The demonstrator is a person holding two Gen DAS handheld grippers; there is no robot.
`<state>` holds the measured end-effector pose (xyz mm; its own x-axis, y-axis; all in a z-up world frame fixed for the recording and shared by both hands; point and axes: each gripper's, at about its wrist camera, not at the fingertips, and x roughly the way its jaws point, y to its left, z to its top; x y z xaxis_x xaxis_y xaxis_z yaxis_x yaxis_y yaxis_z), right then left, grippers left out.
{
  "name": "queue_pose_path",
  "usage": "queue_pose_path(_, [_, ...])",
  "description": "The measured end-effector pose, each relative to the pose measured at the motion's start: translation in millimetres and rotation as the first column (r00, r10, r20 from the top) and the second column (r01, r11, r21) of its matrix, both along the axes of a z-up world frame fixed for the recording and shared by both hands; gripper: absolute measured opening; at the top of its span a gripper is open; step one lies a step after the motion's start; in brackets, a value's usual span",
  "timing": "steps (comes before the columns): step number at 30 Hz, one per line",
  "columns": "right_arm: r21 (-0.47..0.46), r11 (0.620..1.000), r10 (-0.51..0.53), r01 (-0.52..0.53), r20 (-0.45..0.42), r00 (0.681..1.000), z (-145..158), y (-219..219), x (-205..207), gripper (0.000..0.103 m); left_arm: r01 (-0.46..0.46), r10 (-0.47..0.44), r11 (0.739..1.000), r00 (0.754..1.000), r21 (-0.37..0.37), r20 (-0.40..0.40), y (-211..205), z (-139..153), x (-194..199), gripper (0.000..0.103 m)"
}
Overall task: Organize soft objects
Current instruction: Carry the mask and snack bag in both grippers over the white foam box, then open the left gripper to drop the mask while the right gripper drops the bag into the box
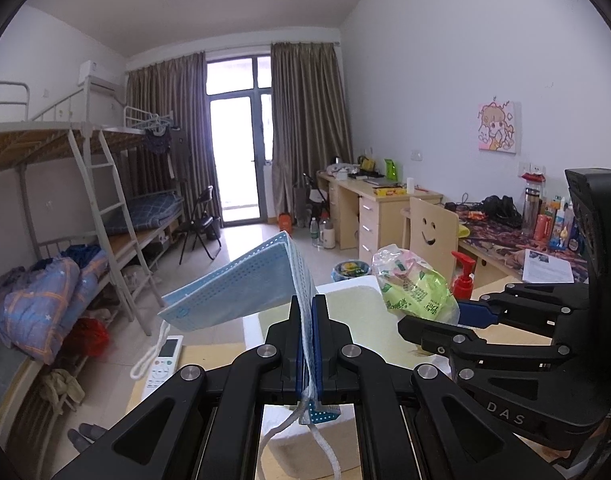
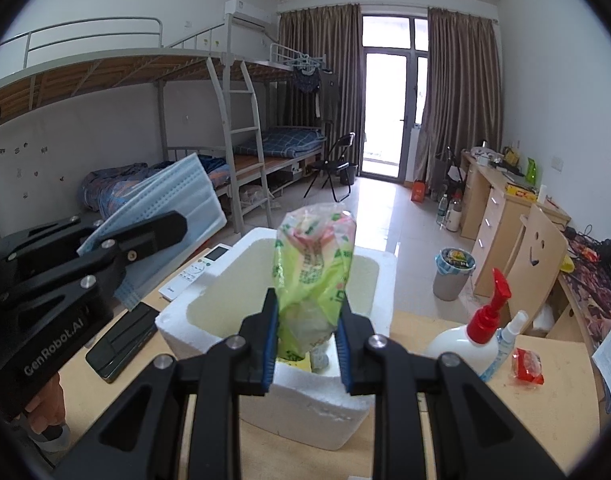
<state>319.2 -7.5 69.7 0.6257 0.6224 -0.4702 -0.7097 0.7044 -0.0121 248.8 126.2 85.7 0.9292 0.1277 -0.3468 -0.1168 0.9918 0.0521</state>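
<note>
My left gripper [image 1: 306, 308] is shut on a stack of light blue face masks [image 1: 241, 284], held edge-on, their white ear loops dangling below. In the right wrist view the same masks [image 2: 177, 200] stick out past the left gripper [image 2: 173, 224] at the left. My right gripper [image 2: 307, 308] is shut on a green plastic tissue pack [image 2: 313, 264], held upright over the open white foam box [image 2: 369, 276]. The left wrist view shows that pack [image 1: 413, 284] and the right gripper [image 1: 437, 320] above the box [image 1: 345, 304].
On the wooden table lie a white remote [image 2: 197, 270], a dark phone [image 2: 123, 340], a red-topped pump bottle [image 2: 481, 332], a small spray bottle [image 2: 505, 340] and a red packet [image 2: 527, 366]. Beyond stand a smiley-backed chair [image 2: 537, 252], a bin [image 2: 453, 272], desks and bunk beds.
</note>
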Motion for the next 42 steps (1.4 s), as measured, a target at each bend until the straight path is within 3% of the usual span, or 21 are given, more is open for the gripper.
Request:
queue_pose_path(15, [0.011,0.994,-0.107,0.107,0.007,0.994,9,-34,3,0.029,0.146,-0.146,0.989,0.988,-0.014,-0.039,-24,-3,27,0.004])
queue_pose_path(26, [-0.001,0.993,-0.12,0.12,0.009,0.993,7,-36,2,0.029,0.157,-0.157,0.988,0.984,-0.008,-0.083,-20,-11,40,0.005])
queue_pose_path(27, [0.0,0.993,-0.12,0.12,0.009,0.993,7,-36,2,0.029,0.156,-0.157,0.988,0.984,-0.011,-0.086,-19,-11,41,0.009])
queue_pose_path(29, [0.002,0.993,-0.12,0.12,0.009,0.993,8,-35,2,0.029,0.151,-0.151,0.989,0.985,-0.007,-0.085,-16,-10,39,0.033])
queue_pose_path(31, [0.003,0.993,-0.121,0.121,0.009,0.993,9,-36,2,0.029,0.112,-0.112,0.994,0.992,-0.003,-0.062,-15,-7,35,0.092])
queue_pose_path(34, [0.006,0.993,-0.12,0.12,0.006,0.993,9,-37,4,0.029,0.059,-0.059,0.998,0.998,0.004,-0.021,-10,-3,28,0.096])
queue_pose_path(42, [0.002,0.993,-0.115,0.115,0.013,0.993,8,-35,-1,0.029,-0.027,0.027,1.0,1.0,-0.003,-0.006,9,3,19,0.096])
